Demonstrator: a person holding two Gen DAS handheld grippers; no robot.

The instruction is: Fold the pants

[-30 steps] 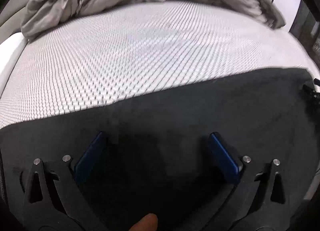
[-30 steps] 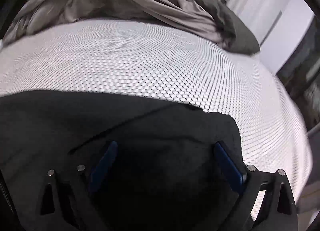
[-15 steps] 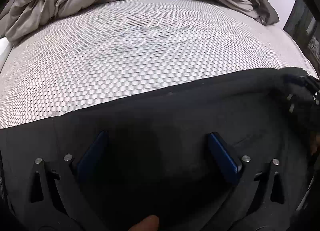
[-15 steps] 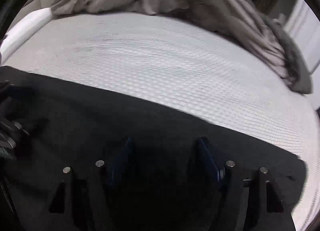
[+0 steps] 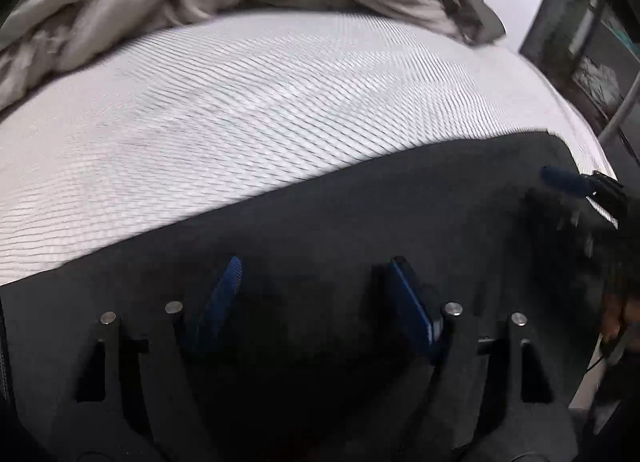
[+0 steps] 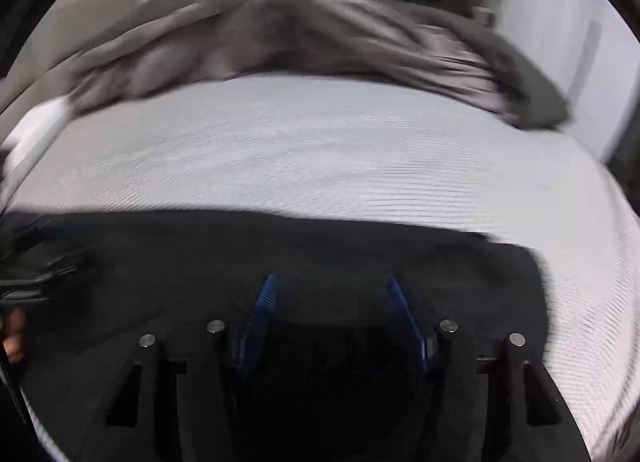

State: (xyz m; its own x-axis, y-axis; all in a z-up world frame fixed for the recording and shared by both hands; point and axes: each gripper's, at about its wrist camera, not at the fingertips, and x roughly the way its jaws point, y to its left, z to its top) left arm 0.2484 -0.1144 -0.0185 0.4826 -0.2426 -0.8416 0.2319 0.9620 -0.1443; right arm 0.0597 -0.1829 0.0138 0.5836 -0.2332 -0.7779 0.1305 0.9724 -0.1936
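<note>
Black soft-fabric pants (image 5: pixel 360 222) lie flat across the near edge of the bed, directly under and ahead of both tools; far hem edge runs just ahead of the fingertips, right end of the cloth (image 6: pixel 516 282) stops short of the mattress edge.

Left hand-held gripper (image 5: pixel 316 290): blue pads parted to a medium gap, nothing between them, low over the cloth. Right hand-held gripper (image 6: pixel 332 302): same, medium gap, empty. Contact with fabric: cannot tell, both views motion-blurred.

Looks like pre-grasp for a fold. To do it well:
- drop both tips onto the cloth, pinch all layers, not just the top one
- grip at matching points so the fold line stays straight
- lift together, carry over, keep tension between the two tools

Beyond the pants: white honeycomb-textured mattress (image 5: pixel 240 110), then a crumpled grey duvet (image 6: pixel 300 30) at the far side. Keep the fold clear of it.
</note>
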